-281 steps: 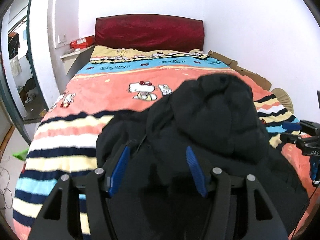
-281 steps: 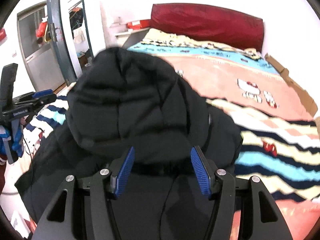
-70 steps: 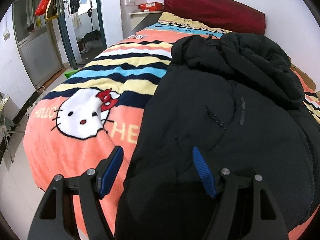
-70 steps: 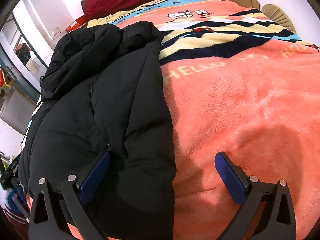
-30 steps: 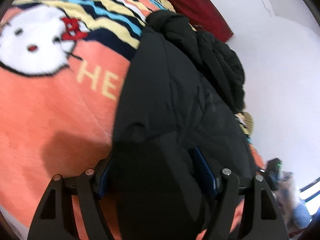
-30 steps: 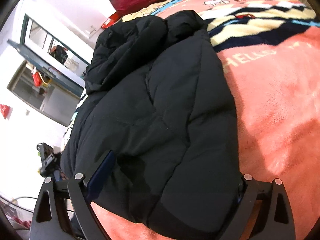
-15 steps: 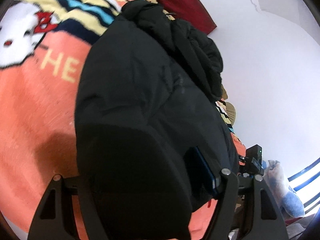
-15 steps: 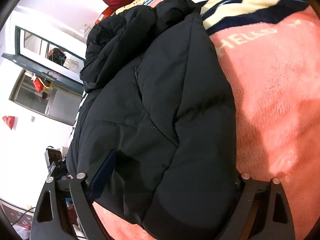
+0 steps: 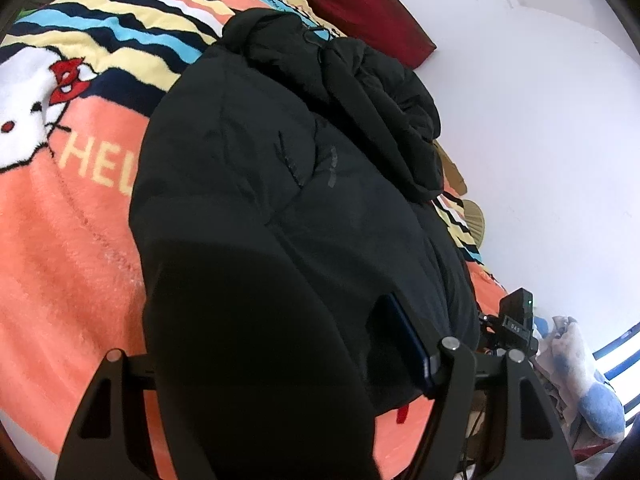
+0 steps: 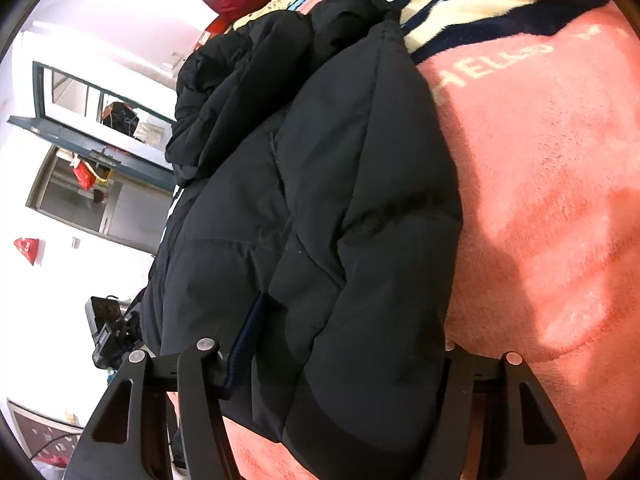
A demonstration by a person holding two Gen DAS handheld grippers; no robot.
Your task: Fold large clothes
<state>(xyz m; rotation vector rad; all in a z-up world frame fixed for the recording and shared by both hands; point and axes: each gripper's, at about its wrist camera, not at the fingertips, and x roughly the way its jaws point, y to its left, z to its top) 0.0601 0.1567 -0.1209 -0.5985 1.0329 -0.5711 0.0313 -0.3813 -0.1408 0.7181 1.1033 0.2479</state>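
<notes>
Black jacket (image 9: 280, 200) hem fills both grippers' wide-spread fingers (image 9: 404, 340).

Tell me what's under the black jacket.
The jacket lies on a Hello Kitty blanket covering the bed; orange and striped parts show on both sides. The blanket beneath the jacket is hidden, as is anything else that might lie there.

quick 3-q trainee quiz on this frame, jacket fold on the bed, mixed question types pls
1. True or false: the black jacket lies on a plain white sheet.
2. Which part of the jacket has each gripper taken: A) hood B) hem end C) nothing?
3. Fill in: the headboard is dark ____.

Key: 1 false, it lies on the striped cartoon blanket. 2 B, for left gripper and right gripper. 3 red.
</notes>
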